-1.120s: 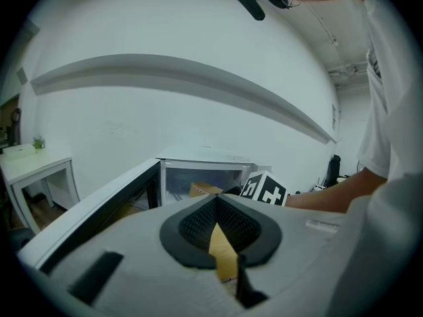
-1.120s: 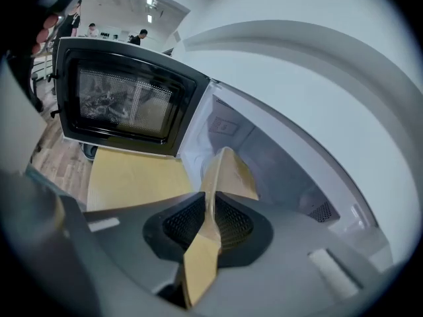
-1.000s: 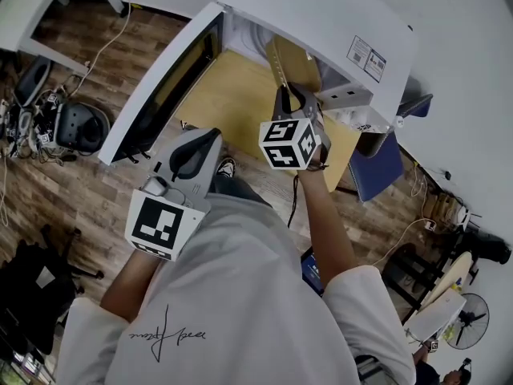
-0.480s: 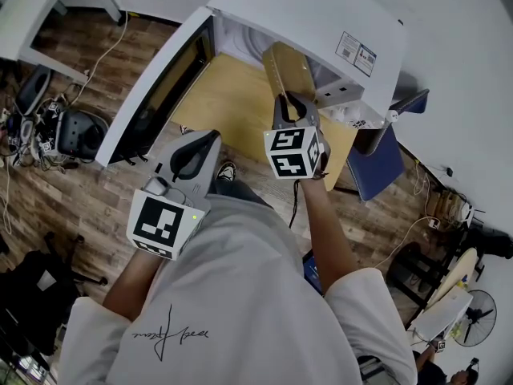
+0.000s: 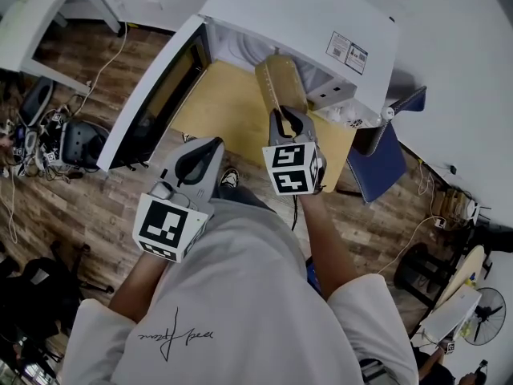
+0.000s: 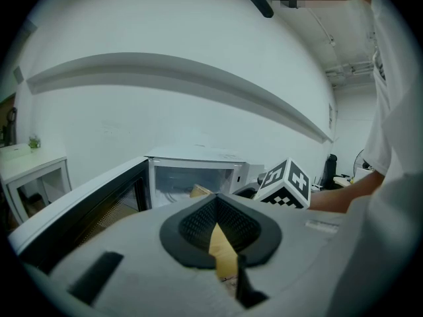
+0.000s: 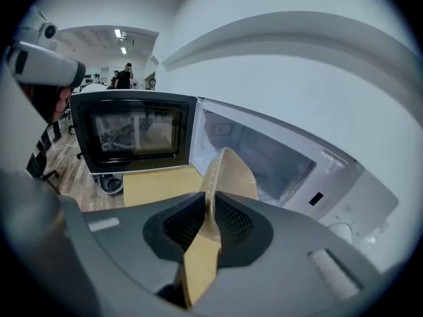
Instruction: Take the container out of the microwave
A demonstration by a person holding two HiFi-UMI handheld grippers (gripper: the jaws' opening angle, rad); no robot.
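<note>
my right gripper (image 5: 285, 115) pinches the container (image 5: 279, 83) rim, seemingly partway out of the microwave (image 5: 304, 22); left gripper (image 5: 208, 144) closed, empty. clearing the door, set-down left.

Tan kraft-paper container (image 5: 279, 83) is seen, box-shaped metal microwave (image 5: 296, 14) is finished white with black-framed, dot-meshed door (image 5: 164, 95), wooden tabletop (image 5: 220, 107) is pale yellow, plank floor (image 5: 80, 191) brown, plastic left gripper (image 5: 215, 141) and right gripper (image 5: 280, 112) grey with black mesh pads (image 7: 185, 223) and black-and-white square markers.

right tongs (image 7: 207, 218) clamped on tan container (image 7: 234, 172), open microwave (image 7: 334, 177) behind
</note>
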